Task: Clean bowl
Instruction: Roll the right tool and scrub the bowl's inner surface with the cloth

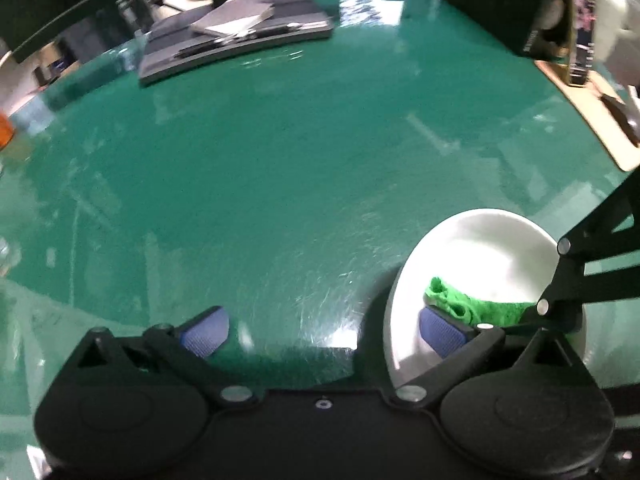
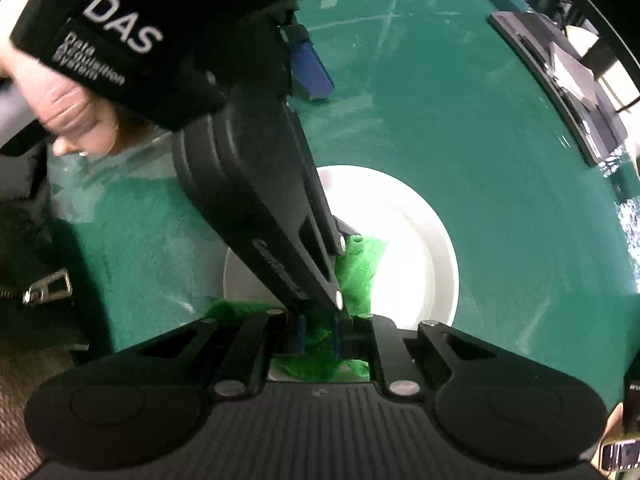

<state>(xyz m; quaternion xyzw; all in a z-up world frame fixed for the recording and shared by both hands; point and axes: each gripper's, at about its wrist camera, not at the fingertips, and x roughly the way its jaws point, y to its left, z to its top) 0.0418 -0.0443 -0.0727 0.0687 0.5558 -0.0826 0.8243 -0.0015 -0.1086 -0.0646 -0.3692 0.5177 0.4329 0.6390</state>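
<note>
Our right claw (image 2: 320, 338) pinches the fuzzy green cloth (image 2: 360, 264) over the round white bowl (image 2: 432, 240); only the left view shows our left claw (image 1: 324, 330) spread empty on the glossy green surface (image 1: 280, 160).

The left claw (image 2: 316, 184) covers the white bowl's (image 2: 420, 240) left side in the right wrist view, the green cloth (image 2: 360, 264) is half buried, and the upper-right clutter is pure blur.
</note>
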